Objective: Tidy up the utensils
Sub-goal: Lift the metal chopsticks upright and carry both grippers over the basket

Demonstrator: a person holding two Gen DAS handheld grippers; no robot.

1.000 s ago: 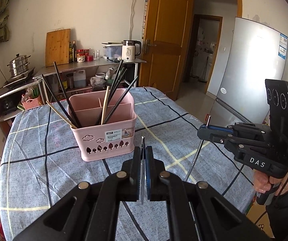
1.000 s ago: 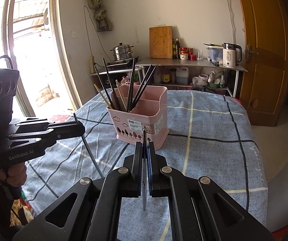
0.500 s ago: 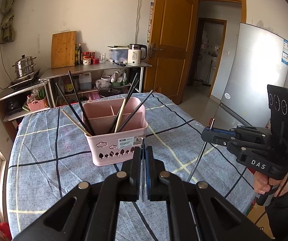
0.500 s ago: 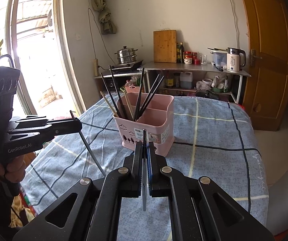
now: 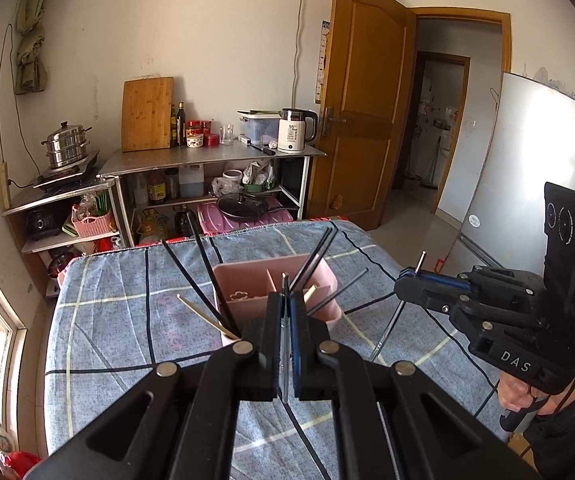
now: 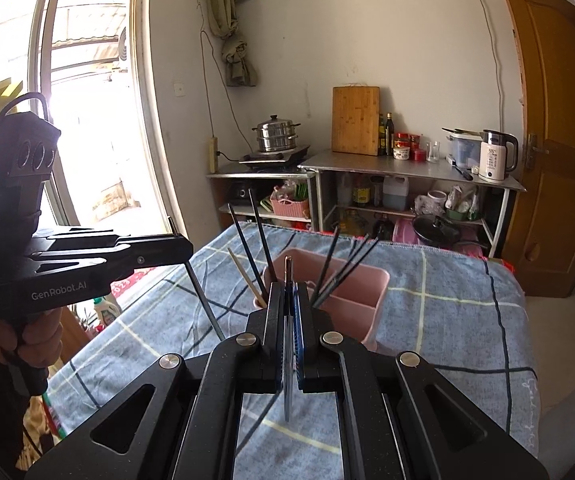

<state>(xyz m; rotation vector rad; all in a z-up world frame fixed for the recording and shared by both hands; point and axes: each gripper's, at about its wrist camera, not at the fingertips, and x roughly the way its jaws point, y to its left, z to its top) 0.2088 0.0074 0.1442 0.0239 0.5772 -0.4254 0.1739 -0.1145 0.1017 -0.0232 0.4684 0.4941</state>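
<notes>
A pink utensil basket (image 5: pixel 247 288) stands on the blue checked tablecloth (image 5: pixel 107 320), with several black chopsticks and a pale wooden one leaning in its compartments. It also shows in the right wrist view (image 6: pixel 363 292). My left gripper (image 5: pixel 286 300) is shut on a thin chopstick (image 5: pixel 285 360), held upright just in front of the basket. My right gripper (image 6: pixel 288 300) is shut on another thin chopstick (image 6: pixel 287 380), also raised before the basket. The right gripper (image 5: pixel 403 286) with its chopstick (image 5: pixel 387 332) shows at the right of the left wrist view.
A metal shelf (image 5: pixel 215 156) with a kettle, cutting board, jars and a steamer pot stands behind the table. A wooden door (image 5: pixel 359 100) and a fridge (image 5: pixel 527 160) are at the right. A window (image 6: pixel 67 100) is at the left.
Both grippers have risen and moved closer to the basket, each still holding its chopstick. The basket now sits lower in both views, partly hidden behind the fingers.
</notes>
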